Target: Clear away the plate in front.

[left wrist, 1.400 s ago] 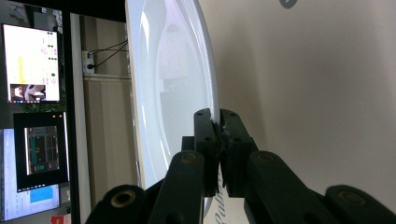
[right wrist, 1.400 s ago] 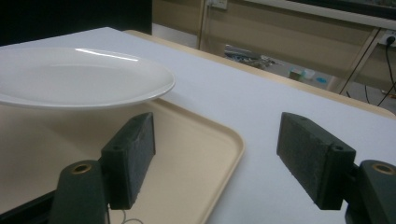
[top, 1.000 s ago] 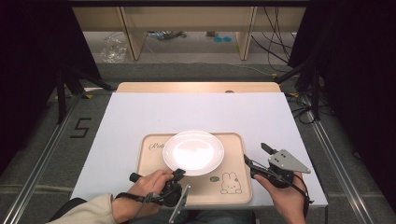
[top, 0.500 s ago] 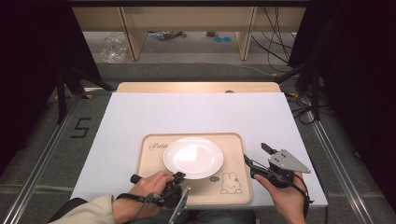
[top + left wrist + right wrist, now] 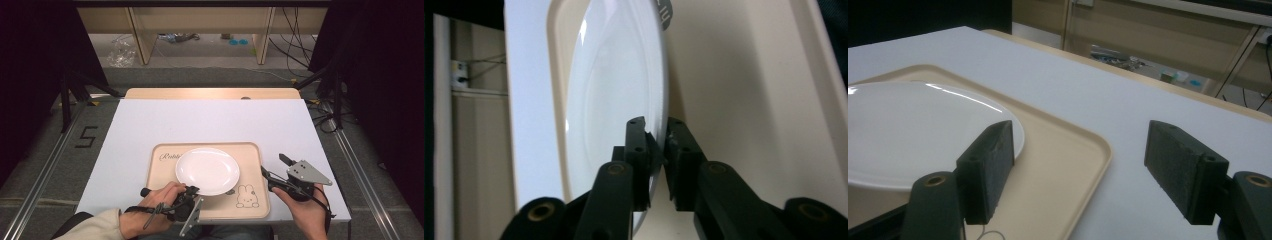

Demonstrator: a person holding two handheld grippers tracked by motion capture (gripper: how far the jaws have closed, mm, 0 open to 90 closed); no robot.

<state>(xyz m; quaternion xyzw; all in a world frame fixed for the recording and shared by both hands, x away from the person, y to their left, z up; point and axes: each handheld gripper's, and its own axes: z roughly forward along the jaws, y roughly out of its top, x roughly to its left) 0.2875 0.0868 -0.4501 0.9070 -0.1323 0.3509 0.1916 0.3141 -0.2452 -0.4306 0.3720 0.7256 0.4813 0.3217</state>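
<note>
The white plate (image 5: pixel 207 170) lies on the beige tray (image 5: pixel 252 200) on the counter (image 5: pixel 150 125). Its near rim sits between the left gripper (image 5: pixel 656 135) fingers, which have just been opening and barely touch it. The right gripper (image 5: pixel 1080 172) fingers gape wide, empty, over the tray's right edge. The high view alone shows the tray's rabbit drawing (image 5: pixel 244 196).

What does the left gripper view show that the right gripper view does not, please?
Left gripper view: the left tongs straddle the near rim of the white plate, and they have just been opening. Right gripper view: the right tongs stand wide open with nothing between them, above the edge of the beige tray and the white table. Both: the plate lying on the tray.
</note>
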